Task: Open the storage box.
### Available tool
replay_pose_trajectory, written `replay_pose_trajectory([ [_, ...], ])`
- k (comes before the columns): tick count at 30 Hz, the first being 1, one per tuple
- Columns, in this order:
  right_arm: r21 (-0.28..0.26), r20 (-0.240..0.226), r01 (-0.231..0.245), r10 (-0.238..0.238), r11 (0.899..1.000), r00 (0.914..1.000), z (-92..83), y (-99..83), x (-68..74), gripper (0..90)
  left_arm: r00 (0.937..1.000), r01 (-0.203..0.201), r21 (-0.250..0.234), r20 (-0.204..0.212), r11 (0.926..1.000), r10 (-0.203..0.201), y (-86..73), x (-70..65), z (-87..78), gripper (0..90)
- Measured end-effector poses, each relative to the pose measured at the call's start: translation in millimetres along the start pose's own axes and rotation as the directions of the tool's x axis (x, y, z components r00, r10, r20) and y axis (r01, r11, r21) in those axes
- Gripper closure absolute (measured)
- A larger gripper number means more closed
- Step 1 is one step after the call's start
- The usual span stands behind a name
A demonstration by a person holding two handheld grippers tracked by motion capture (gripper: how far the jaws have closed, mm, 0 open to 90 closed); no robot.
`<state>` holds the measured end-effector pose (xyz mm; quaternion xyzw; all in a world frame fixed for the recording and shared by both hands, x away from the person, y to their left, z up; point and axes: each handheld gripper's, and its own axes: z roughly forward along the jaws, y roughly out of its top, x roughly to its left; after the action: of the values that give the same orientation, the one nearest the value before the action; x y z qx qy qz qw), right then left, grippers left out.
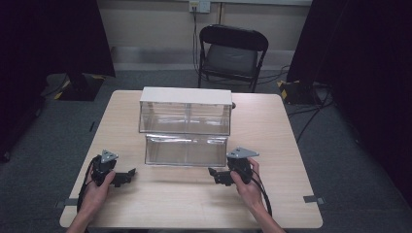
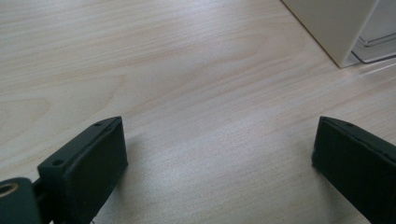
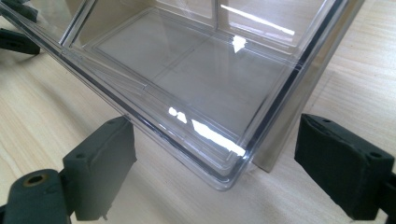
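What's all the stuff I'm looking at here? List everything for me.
Light wooden table: one, pale beige, centre of room.
White-topped cabinet with clear plastic front: one, middle of table.
Clear plastic drawer: one, transparent, pulled out in front of the cabinet, looks empty.
Black folding chair: one, behind the table.
Wall socket with cable: one, white, back wall.
Black curtains: both sides.
Left gripper: black, open, over bare table.
Right gripper: black, open, at the drawer's corner.
Hands: two, holding the grippers.

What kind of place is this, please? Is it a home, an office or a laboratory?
Probably a laboratory or recording studio, not a home. Black curtains hang at both sides, cables run over a grey carpet, and a lone folding chair stands behind a plain wooden table bearing a white cabinet with clear drawers.
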<state>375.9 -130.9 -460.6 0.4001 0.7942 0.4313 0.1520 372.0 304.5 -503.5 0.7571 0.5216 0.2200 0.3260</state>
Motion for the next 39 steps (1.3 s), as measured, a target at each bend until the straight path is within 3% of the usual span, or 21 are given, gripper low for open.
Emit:
replay_pose_trajectory([
  [7, 0.001, -0.001, 0.000, 0.000, 1.000, 1.0000, -0.8, 0.0, 0.0, 13.1, 1.0000, 0.000, 0.000, 0.000, 1.0000, 0.000, 0.0, 0.0, 0.0, 2.7],
  [9, -0.008, -0.031, -0.014, 0.013, 1.000, 0.9994, -2.7, 0.4, -0.6, 13.1, 1.0000, 0.000, 0.000, 0.000, 1.0000, 0.000, 0.0, 0.0, 0.0, 2.7],
  [39, -0.036, -0.040, -0.013, 0.012, 0.999, 0.9991, -12.0, 2.8, 1.8, 13.0, 1.0000, 0.000, 0.000, 0.000, 1.0000, 0.000, 0.0, 0.0, 0.0, 2.7],
])
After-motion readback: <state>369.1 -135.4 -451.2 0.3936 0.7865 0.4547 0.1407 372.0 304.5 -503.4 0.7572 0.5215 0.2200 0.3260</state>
